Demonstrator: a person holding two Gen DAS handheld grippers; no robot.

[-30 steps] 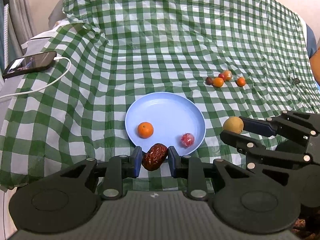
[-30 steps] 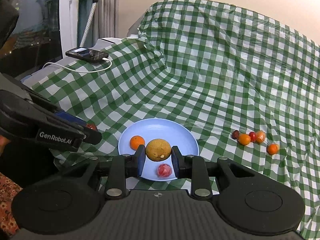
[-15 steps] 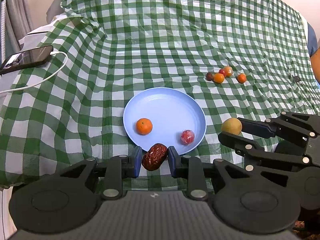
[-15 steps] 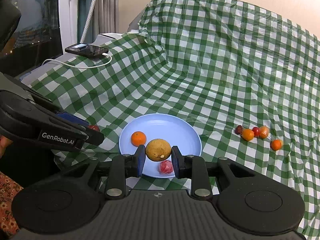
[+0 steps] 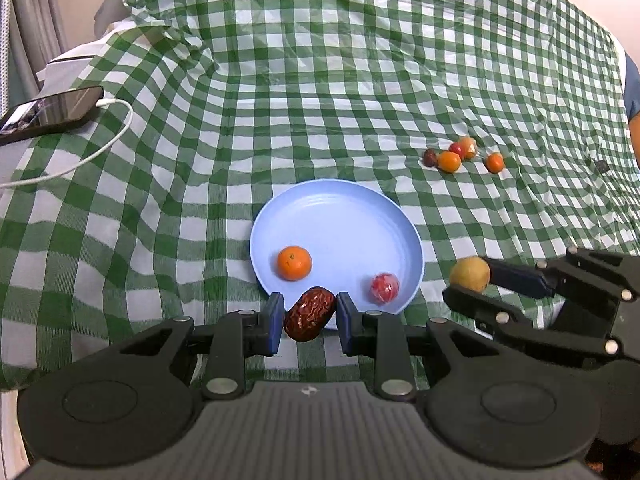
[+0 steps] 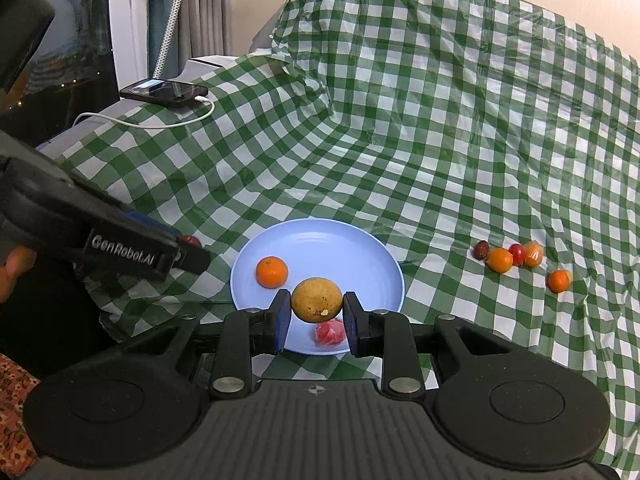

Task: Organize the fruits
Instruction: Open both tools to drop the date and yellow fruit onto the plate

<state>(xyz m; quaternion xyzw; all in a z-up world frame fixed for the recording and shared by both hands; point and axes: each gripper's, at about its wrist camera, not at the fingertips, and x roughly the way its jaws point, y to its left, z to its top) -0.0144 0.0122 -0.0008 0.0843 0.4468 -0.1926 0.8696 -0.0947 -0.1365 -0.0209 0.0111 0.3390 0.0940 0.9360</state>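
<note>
Since a second before, the left gripper (image 5: 310,316), clamping the red date (image 5: 309,314), had edged over the blue plate's (image 5: 340,216) near rim, while the right gripper (image 6: 316,312) kept clamping the yellow fruit (image 6: 316,300) above it.

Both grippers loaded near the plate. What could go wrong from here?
1. The wrinkled dark red date sits tilted in the left gripper, over the light blue plastic plate's near rim; released here it may land outside.
2. The round yellow-brown fruit in the right gripper could roll into the small orange.
</note>
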